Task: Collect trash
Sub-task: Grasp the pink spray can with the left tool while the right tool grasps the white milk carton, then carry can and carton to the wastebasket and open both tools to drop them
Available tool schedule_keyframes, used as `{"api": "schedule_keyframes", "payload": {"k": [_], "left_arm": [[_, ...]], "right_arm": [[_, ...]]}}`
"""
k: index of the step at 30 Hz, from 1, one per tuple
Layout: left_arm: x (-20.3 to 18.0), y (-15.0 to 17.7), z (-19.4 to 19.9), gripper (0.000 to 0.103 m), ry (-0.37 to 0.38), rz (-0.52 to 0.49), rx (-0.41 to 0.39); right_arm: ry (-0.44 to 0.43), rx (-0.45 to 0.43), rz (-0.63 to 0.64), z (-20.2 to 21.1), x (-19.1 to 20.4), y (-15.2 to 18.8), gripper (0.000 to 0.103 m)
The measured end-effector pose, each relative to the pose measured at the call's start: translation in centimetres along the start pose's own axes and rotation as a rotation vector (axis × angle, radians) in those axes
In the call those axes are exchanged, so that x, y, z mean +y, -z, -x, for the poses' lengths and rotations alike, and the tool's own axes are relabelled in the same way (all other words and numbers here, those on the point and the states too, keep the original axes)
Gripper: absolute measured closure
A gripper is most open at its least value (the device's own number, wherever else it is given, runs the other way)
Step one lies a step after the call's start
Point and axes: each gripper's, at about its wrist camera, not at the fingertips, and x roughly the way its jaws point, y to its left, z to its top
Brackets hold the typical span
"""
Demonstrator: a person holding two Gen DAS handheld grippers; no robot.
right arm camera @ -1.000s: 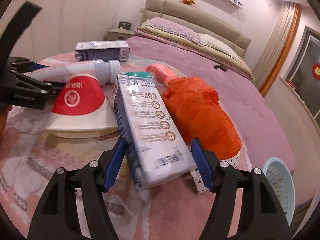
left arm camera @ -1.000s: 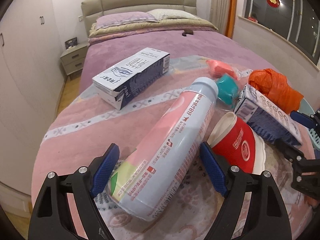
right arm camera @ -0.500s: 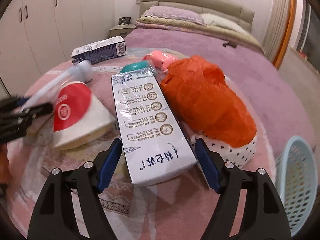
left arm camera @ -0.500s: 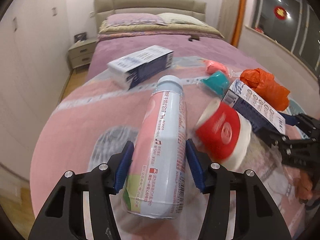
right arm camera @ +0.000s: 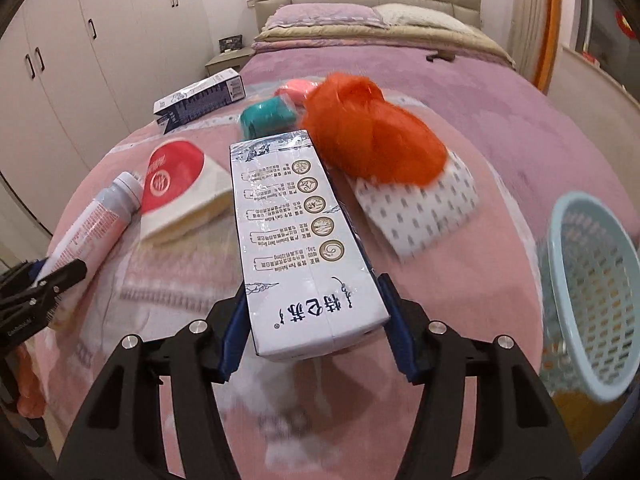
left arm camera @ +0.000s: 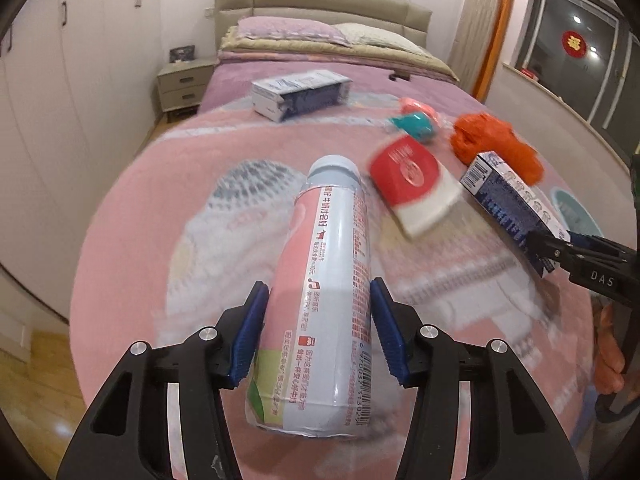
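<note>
Left wrist view: the left gripper [left arm camera: 318, 330] has its pads pressed on the bottle [left arm camera: 326, 280] near its base — cap pointing to 12 o'clock, apparently raised off the blanket [left arm camera: 132, 216] for carrying. Right wrist view: the right gripper [right arm camera: 314, 326] clamps the carton [right arm camera: 298, 232] by its near end; the basket [right arm camera: 588, 296] waits at 3 o'clock, seemingly the drop-off.

Left gripper [left arm camera: 318, 326] jaws clamping pink bottle [left arm camera: 326, 280], red cup [left arm camera: 412, 184] beyond
</note>
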Motion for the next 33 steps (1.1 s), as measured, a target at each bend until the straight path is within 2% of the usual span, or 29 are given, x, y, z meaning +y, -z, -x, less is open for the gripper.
{"api": "schedule_keyframes", "payload": {"k": [3,5,9,11,13,15,18,23,25,27,29,33], "left_arm": [[-1.3,1.4,0.2,0.054,0.046,-0.040,0.038],[-2.1,2.0,0.4,0.054,0.049,-0.065,0.043],[-3.2,2.4,0.3,0.044,0.049,-0.095,0.049],[-3.2,2.1,0.1,0.041,0.035,-0.088,0.045],[-3.0,1.9,-0.3,0.037,0.034,-0.069,0.050],[-2.5,1.6,-0.8,0.036,0.045,-0.041,0.060],[-1.9,1.0,-1.5,0.036,0.045,0.006,0.075],[-2.1,0.5,-1.7,0.046,0.025,0.014,0.075],[-2.3,0.5,-1.6,0.055,0.034,0.014,0.074],[-2.7,0.5,-1.5,0.055,0.023,0.004,0.073],[-2.9,0.6,-1.4,0.056,0.011,-0.004,0.069],[-3.3,0.4,-0.4,0.056,0.034,0.004,0.037]], "right_arm": [[-0.009,0.021,-0.014,0.9,-0.4,1.5,0.047],[-0.028,0.039,-0.015,1.3,-0.5,2.5,0.047],[-0.049,0.042,0.011,1.7,0.1,3.4,0.046],[-0.054,0.040,0.023,1.6,0.6,3.2,0.044],[-0.057,0.026,0.031,1.6,0.9,2.9,0.036],[-0.057,0.008,0.042,1.6,1.3,2.6,0.033],[-0.050,0.009,0.050,1.0,1.5,2.0,0.033],[-0.044,0.021,0.064,0.2,1.7,1.6,0.033],[-0.041,0.027,0.064,0.0,1.7,1.5,0.035],[-0.047,0.036,0.064,-0.2,1.6,1.5,0.043],[-0.049,0.033,0.066,-0.2,1.5,1.5,0.045],[-0.053,0.015,0.066,0.4,1.3,1.7,0.046]]}}
